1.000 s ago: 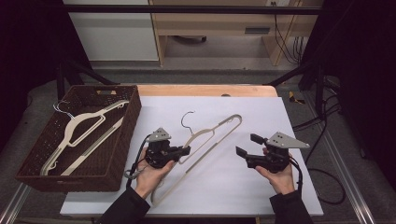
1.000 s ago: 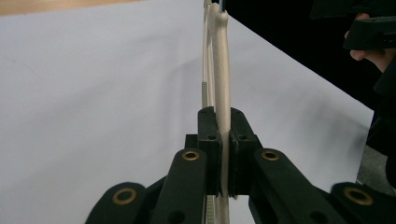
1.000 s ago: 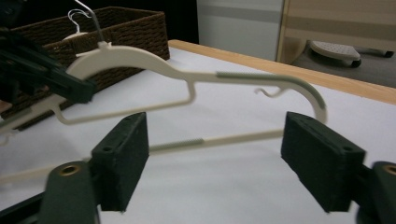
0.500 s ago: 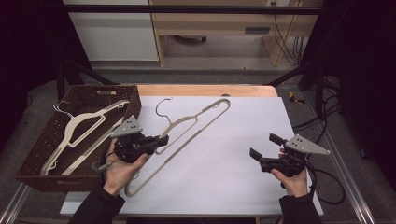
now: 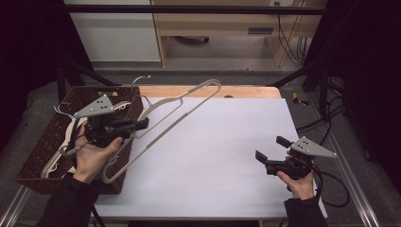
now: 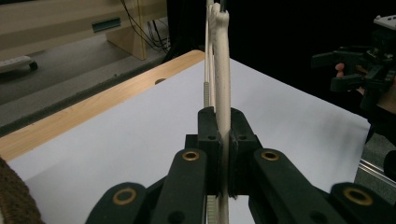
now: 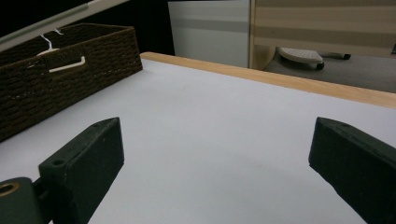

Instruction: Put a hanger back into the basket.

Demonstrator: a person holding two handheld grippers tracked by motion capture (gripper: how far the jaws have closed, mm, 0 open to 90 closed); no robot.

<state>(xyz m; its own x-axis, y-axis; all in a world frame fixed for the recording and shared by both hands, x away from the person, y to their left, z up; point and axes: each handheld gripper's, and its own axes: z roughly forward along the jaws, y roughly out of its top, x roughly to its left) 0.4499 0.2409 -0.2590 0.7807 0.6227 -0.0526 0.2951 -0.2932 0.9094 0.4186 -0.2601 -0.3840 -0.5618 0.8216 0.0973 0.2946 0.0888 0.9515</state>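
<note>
Left tongs [image 5: 142, 125]: clamping the cream hanger [image 5: 182, 106] by its arm; in the left gripper view the pads [image 6: 208, 140] are pressing on both sides of it.
Hanger: being carried off the white surface [image 5: 213, 156], higher and farther left than a second ago, its lower end now hanging over the basket [image 5: 33, 163] rim.
Right tongs [image 5: 269, 149]: standing wide with nothing between them, having just been opening; hovering low over the surface, well apart from the hanger.
Basket: already holding another hanger [image 5: 61, 151].
Meaning: the left hand alone is now bearing the hanger, probably heading for the basket.
</note>
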